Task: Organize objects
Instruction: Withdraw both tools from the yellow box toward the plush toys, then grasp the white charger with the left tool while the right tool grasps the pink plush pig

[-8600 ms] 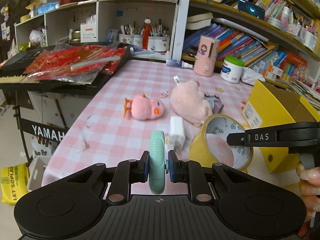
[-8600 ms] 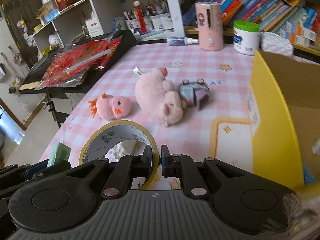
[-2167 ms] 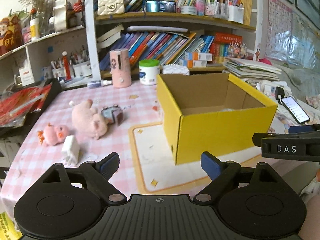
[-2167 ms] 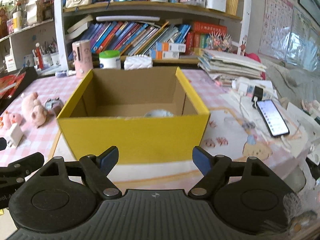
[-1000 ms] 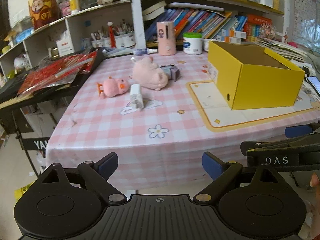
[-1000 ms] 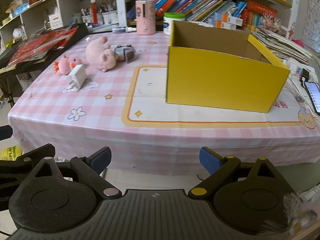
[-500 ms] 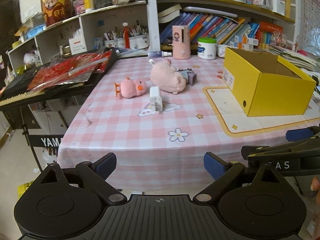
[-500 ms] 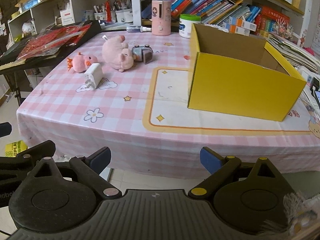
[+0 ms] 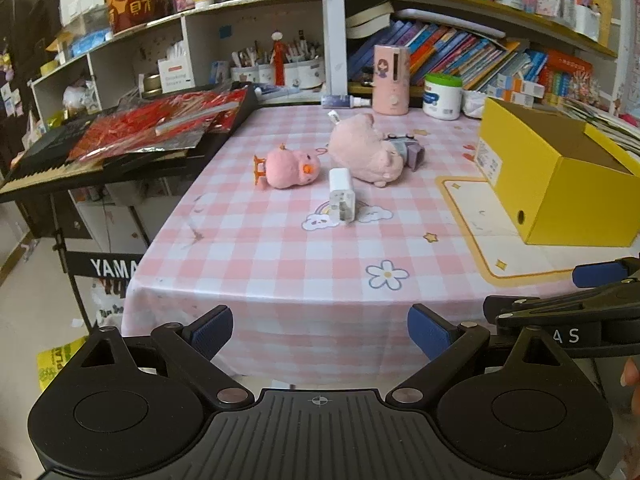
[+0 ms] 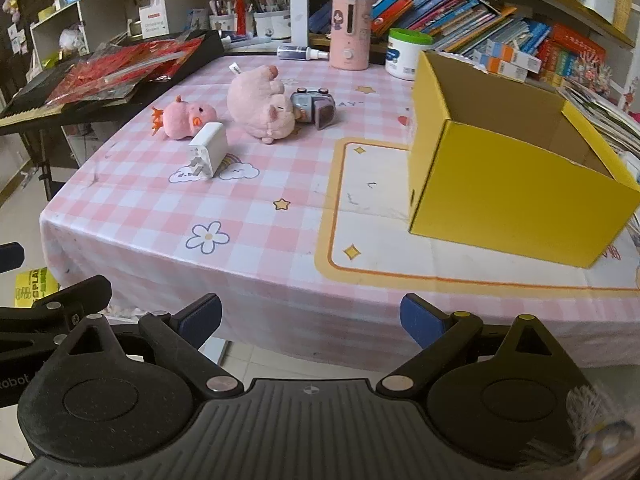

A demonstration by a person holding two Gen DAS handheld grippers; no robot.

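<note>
A pink checked tablecloth [image 9: 280,248] covers the table. Near its far left side lie a pink chick plush [image 9: 290,168], a white charger [image 9: 341,201] and a pink pig plush [image 9: 366,154]; the yellow box [image 10: 516,184] stands at the right edge. Left gripper [image 9: 320,332] and right gripper [image 10: 310,320] hover off the near edge, jaws spread wide and empty.

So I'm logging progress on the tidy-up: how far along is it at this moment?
Done: nothing I can confirm; the yellow box hides its floor. In hand: nothing; the left gripper and right gripper are open, off the table. Left: pink chick, white charger, pink pig and grey toy.
</note>
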